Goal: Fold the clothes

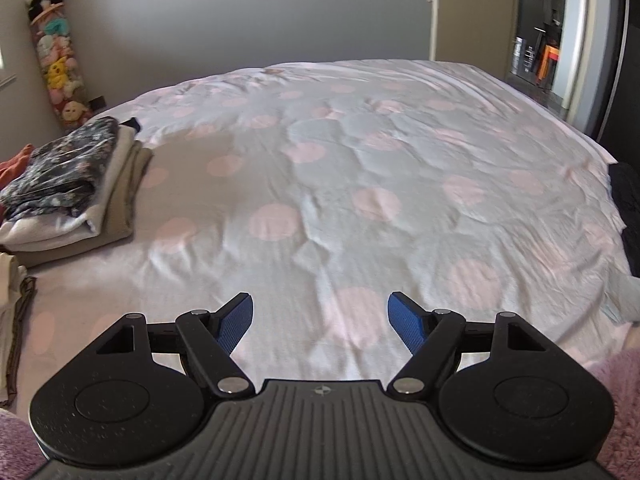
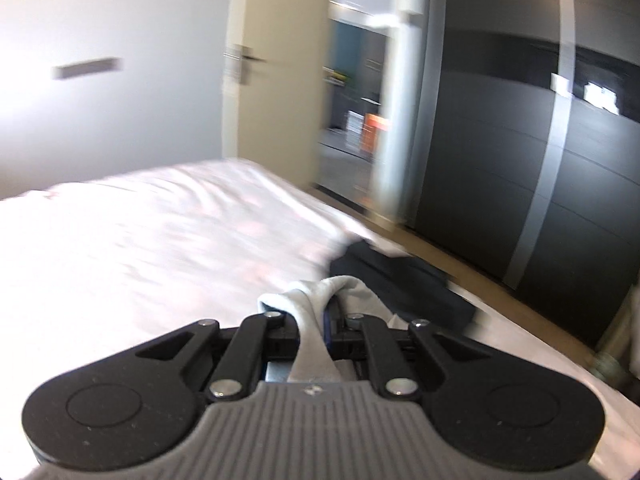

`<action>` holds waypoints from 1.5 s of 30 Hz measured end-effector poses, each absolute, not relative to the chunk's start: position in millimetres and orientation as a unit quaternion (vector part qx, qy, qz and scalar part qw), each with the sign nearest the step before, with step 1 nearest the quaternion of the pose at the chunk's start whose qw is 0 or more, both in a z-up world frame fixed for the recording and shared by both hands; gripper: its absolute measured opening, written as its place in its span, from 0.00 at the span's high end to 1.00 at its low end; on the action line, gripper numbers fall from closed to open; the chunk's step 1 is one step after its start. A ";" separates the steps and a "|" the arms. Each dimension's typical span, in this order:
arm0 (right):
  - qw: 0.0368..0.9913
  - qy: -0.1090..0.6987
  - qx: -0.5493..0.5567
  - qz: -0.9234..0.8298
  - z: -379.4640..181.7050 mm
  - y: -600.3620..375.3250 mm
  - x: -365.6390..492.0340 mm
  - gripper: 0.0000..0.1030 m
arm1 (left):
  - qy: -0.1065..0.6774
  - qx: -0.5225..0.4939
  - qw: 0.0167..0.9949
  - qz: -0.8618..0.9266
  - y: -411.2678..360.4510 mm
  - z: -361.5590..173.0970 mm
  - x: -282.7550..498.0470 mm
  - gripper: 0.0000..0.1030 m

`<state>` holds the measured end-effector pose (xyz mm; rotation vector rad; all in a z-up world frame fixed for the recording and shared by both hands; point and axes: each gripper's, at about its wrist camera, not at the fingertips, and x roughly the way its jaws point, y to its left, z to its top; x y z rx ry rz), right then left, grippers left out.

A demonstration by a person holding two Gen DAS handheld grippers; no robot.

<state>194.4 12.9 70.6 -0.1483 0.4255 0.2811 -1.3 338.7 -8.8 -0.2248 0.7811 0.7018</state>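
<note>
L gripper [image 1: 321, 322] hangs w/ jaws wide apart over dotted bed [image 1: 360, 152], nothing in it. R gripper [image 2: 314, 330] clamped on light grey garment [image 2: 310, 312] near bed's right edge. Folded stack [image 1: 68, 184] at left.

The left wrist view sits low above the near edge of the bed [image 1: 320, 168], facing along its open left tongs [image 1: 321, 322] across the spotted cover toward the far wall. A stack of folded clothes [image 1: 68, 184] lies on the bed's left side, and an open door [image 1: 472, 8] stands beyond its far right corner.

The right wrist view, blurred, looks past the right tongs [image 2: 316, 330] over the bed's [image 2: 140, 248] right part, facing the same door [image 2: 276, 92] and a dark wardrobe [image 2: 520, 152] right of the bed. Both views share the bed and door.
</note>
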 end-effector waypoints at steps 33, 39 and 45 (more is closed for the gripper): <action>0.862 0.245 -0.132 0.425 -3.1 261.1 87.0 0.25 | 0.375 -0.229 0.815 0.377 434.1 -54.4 -66.2 0.28; 0.871 0.360 -0.124 0.311 -52.4 245.6 136.0 0.25 | 0.403 -0.216 0.828 0.324 421.0 -84.2 -41.4 0.28; 0.812 0.481 -0.127 0.303 -101.2 263.3 164.2 0.28 | 0.444 -0.205 0.829 0.272 408.4 -118.6 -20.0 0.28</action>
